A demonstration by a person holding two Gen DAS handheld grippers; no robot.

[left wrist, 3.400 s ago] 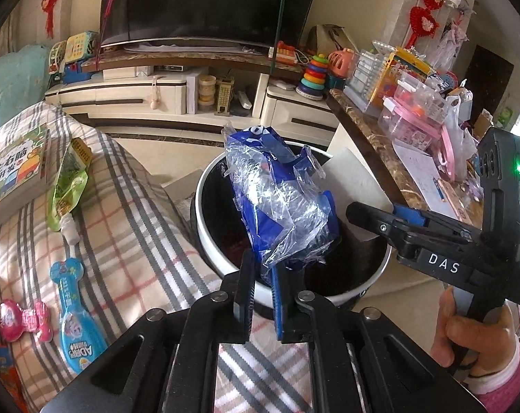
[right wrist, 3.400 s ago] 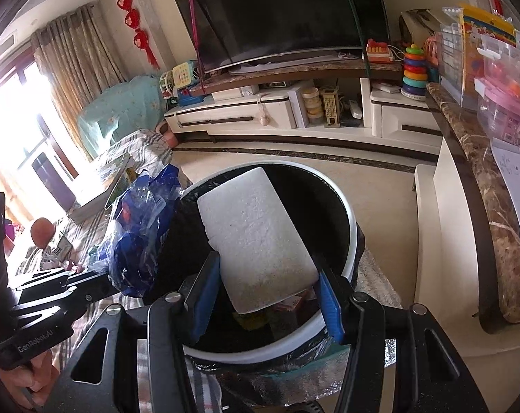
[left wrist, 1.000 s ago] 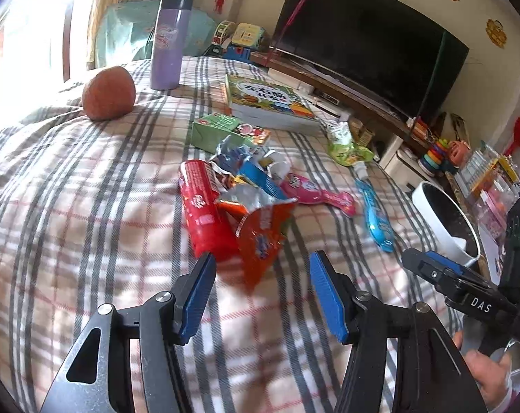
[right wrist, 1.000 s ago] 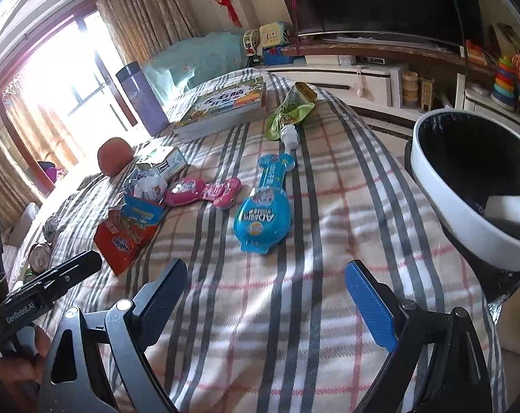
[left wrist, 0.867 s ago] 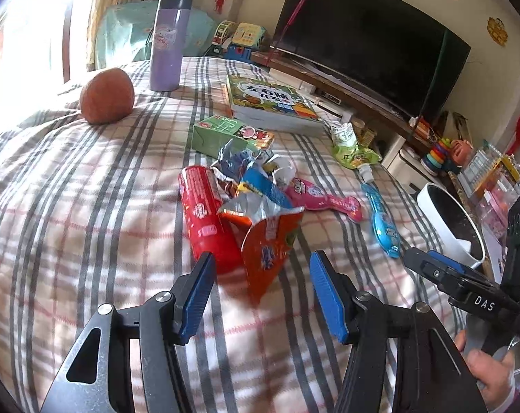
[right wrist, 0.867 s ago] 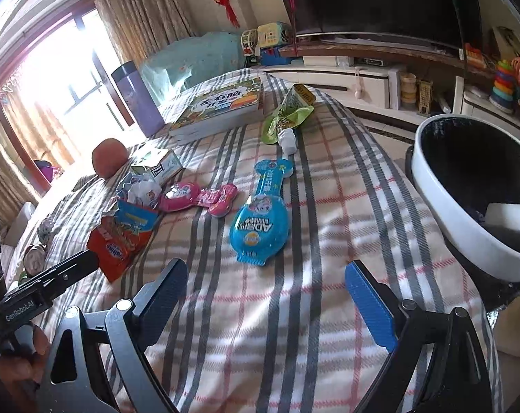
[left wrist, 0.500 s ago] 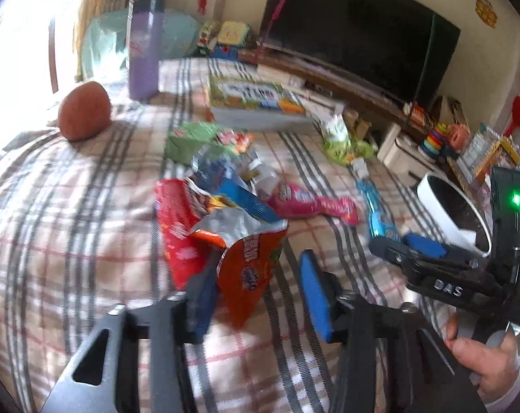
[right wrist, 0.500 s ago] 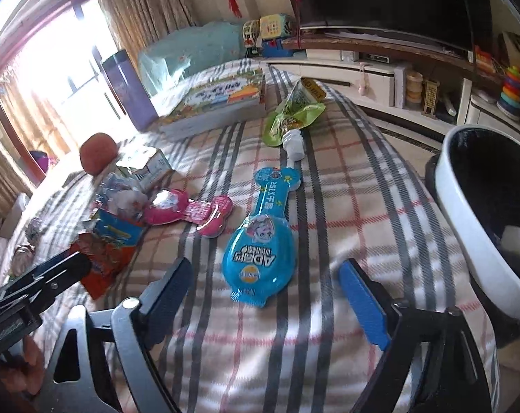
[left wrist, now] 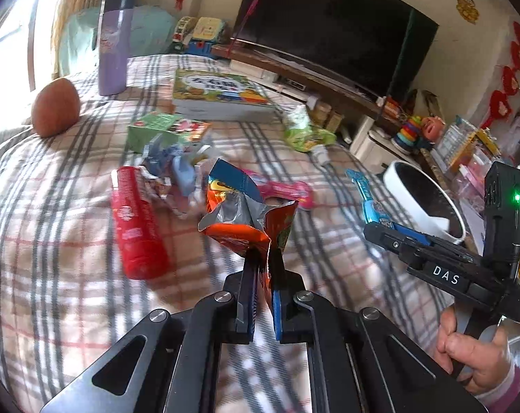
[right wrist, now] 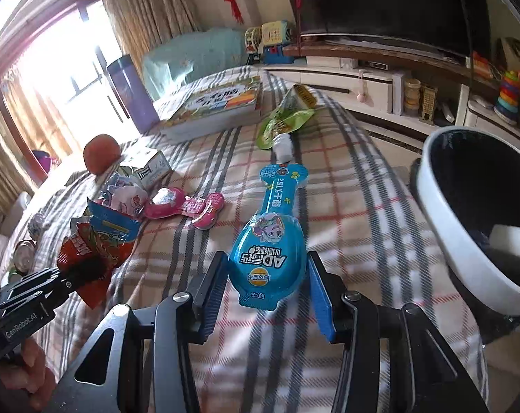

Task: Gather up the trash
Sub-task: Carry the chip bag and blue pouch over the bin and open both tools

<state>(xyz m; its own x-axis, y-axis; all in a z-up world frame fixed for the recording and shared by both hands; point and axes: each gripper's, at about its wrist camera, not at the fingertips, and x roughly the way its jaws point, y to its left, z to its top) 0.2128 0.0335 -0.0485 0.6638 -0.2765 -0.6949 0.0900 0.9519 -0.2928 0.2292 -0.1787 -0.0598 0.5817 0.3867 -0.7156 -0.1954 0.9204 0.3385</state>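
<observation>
My left gripper [left wrist: 264, 277] was clamped on the orange snack bag [left wrist: 249, 220], lifted off the plaid blanket [left wrist: 53, 241]. My right gripper [right wrist: 265, 296] was spread around the blue pouch [right wrist: 270, 258], not yet gripping it. Beyond lay a red wrapper [left wrist: 136, 227], a pink packet [right wrist: 187, 206], a green pouch [right wrist: 284, 118] and a book [right wrist: 215, 106]; the white bin [right wrist: 466, 241] stood off the blanket's right edge.

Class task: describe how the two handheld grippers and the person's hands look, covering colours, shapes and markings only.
Both grippers are black metal with blue pads. The left gripper reads "GenRobot.AI"; the right gripper reads "DAS" and shows a green light. The right hand wears a pink cuff.
</observation>
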